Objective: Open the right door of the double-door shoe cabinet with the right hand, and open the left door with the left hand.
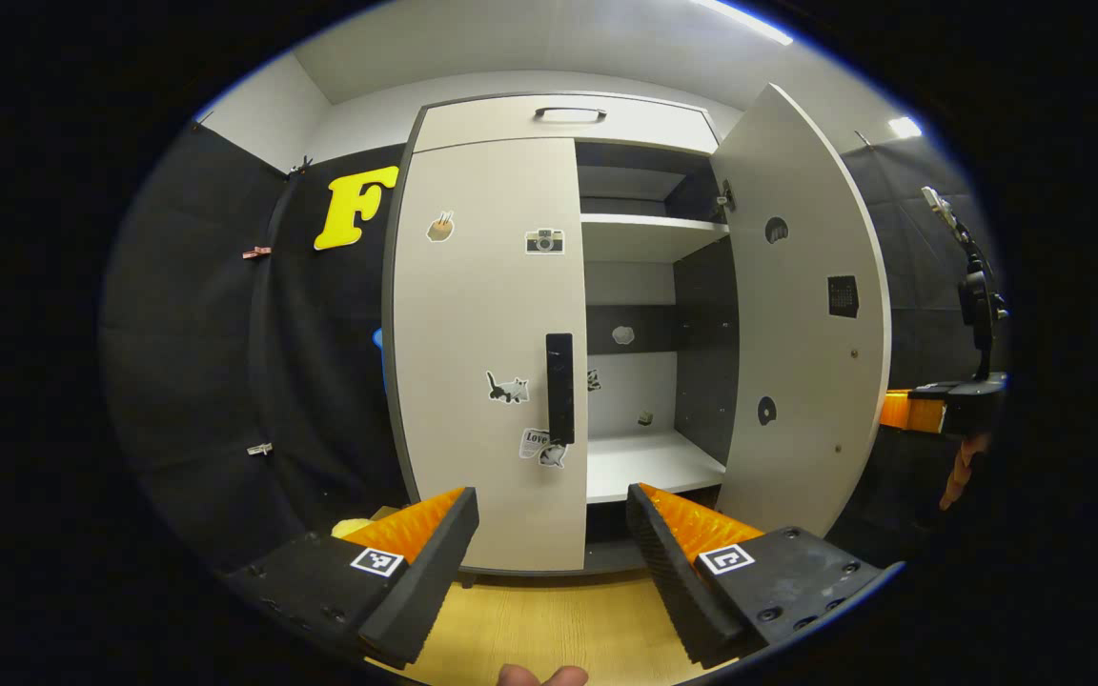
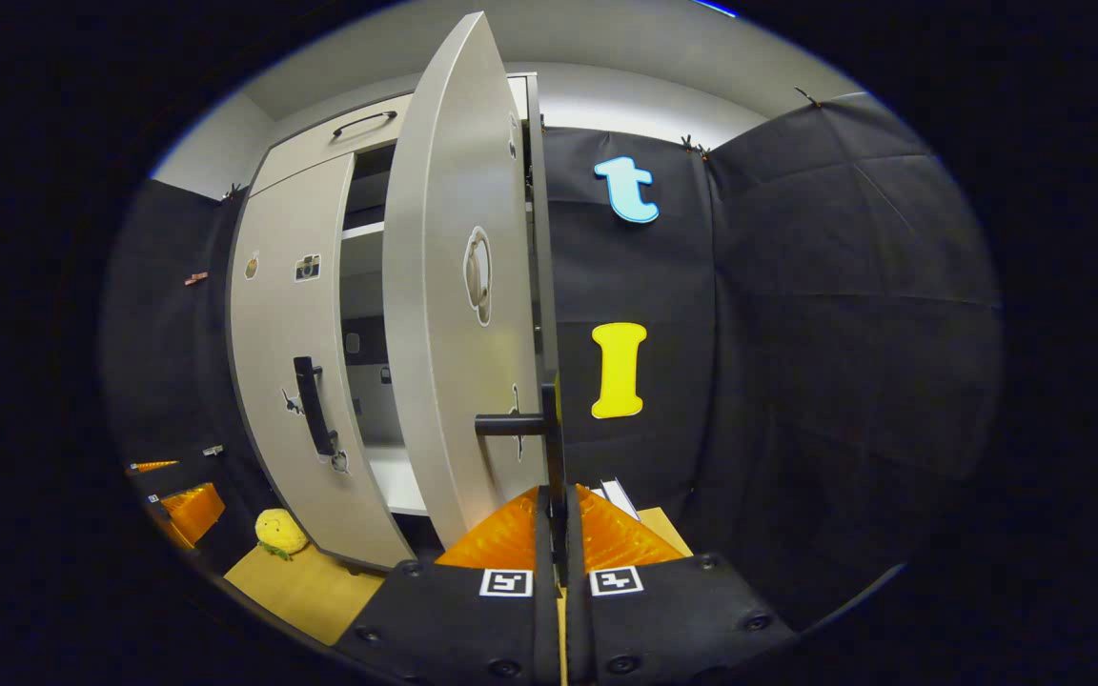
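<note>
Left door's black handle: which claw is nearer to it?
Left. The open left claw faces the left door's black handle, short of it. The right claw is shut on the right door's handle, farther away.

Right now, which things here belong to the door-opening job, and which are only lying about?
Belong to the job:
- right door, swung open, its handle clamped by the right gripper
- left door, closed, with its handle
- left gripper, jaws apart

Lying about:
- yellow plush toy on the floor
- stickers on the left door
</note>
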Demonstrator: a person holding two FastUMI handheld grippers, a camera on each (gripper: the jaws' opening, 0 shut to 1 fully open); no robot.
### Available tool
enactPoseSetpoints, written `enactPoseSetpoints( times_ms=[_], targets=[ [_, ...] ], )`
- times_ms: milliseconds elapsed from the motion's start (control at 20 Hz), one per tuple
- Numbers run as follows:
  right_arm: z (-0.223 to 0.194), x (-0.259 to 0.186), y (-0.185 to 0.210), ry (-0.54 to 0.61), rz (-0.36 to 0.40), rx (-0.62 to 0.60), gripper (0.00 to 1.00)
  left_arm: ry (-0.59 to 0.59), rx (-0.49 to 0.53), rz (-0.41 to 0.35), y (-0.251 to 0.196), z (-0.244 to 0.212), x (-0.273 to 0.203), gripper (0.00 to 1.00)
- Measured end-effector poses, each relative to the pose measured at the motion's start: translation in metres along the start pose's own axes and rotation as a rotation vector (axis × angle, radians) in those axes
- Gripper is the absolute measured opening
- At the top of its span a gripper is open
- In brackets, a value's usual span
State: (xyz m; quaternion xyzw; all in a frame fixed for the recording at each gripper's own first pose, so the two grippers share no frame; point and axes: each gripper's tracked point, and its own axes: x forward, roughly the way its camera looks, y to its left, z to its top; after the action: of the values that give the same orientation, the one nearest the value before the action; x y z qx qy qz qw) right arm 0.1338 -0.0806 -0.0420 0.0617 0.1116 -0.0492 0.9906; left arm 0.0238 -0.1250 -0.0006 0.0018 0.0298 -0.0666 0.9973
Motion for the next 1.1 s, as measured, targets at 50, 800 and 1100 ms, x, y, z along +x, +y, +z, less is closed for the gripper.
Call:
enactPoseSetpoints(
  times_ms=[50,800,1100],
  targets=[
    [0.002,-0.001,-0.006,-0.005,0.002,0.002,0.06,-0.002,0.004,-0.005,-0.002,0.001,0.001,0.96],
    [0.010,-0.012,-0.023,-0.023,0.042,0.045,0.08,-0.036,0.022,-0.018,-0.015,0.023,0.022,0.96],
    [0.016,-0.042,-0.036,-0.056,0.039,0.029,0.64,-0.053,0.022,-0.029,-0.016,0.043,0.072,0.96]
  ],
)
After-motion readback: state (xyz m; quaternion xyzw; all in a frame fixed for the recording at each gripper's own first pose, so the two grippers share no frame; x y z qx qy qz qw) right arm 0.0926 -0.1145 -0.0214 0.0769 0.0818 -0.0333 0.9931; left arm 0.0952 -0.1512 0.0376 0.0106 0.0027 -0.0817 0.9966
